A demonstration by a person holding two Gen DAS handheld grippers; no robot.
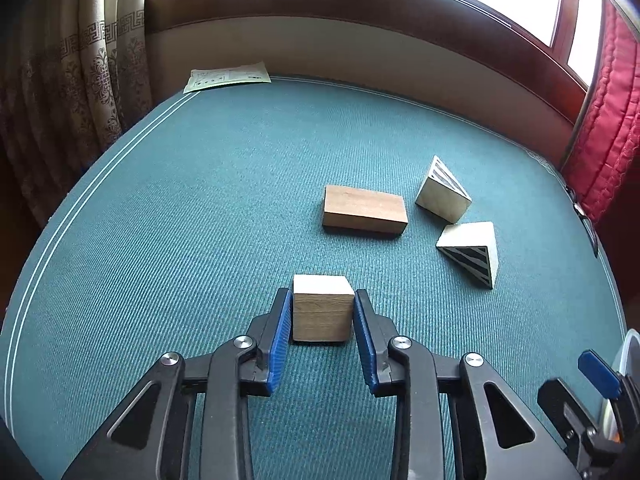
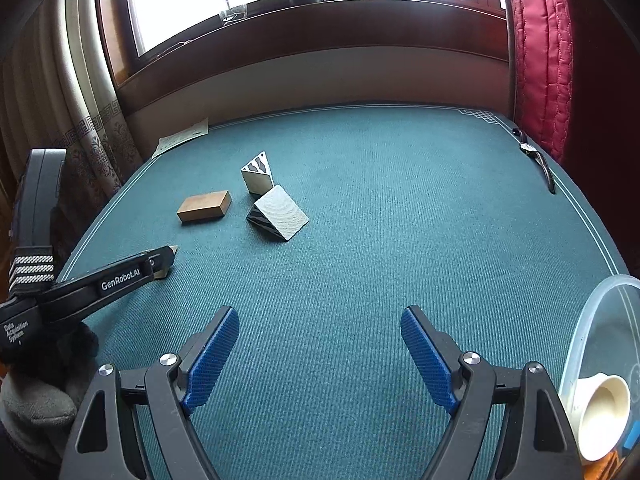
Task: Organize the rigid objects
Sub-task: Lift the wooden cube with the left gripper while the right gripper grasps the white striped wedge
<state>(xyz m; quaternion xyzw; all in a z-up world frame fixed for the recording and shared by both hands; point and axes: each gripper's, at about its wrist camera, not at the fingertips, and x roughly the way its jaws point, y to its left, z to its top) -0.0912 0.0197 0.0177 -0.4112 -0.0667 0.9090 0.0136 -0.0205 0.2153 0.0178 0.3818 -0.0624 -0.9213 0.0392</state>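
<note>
Item in hand: pale wooden cube (image 1: 323,307), resting on the green table mat (image 1: 200,220), clamped between the blue pads of the left gripper (image 1: 322,312), whose jaws stand narrow with both pads pressed to the cube's side faces; the cube is not yet lifted. Landmark for the remaining stock: flat brown block (image 1: 364,209), lying on its broad face. Beyond the cube and slightly to its right lies that block; just right of the block, a striped wedge (image 1: 442,192), tipped on one face; nearer than that wedge and right of the block, a second striped wedge (image 1: 472,252), the two wedges near each other but seemingly not touching. Far from the block, at the mat's far left corner, a printed paper sheet (image 1: 228,76). Right gripper (image 2: 320,356): jaws wide, nothing between them, hovering over bare mat well to the near right of the block. Clear plastic container (image 2: 600,340) at the mat's near right edge, holding a cream-coloured piece (image 2: 604,408), apparently the collection point. Step judged: grasp complete, transfer pending. Next move calls for a straight lift without tilt, carriage right toward the container, and clearance past the right gripper.
</note>
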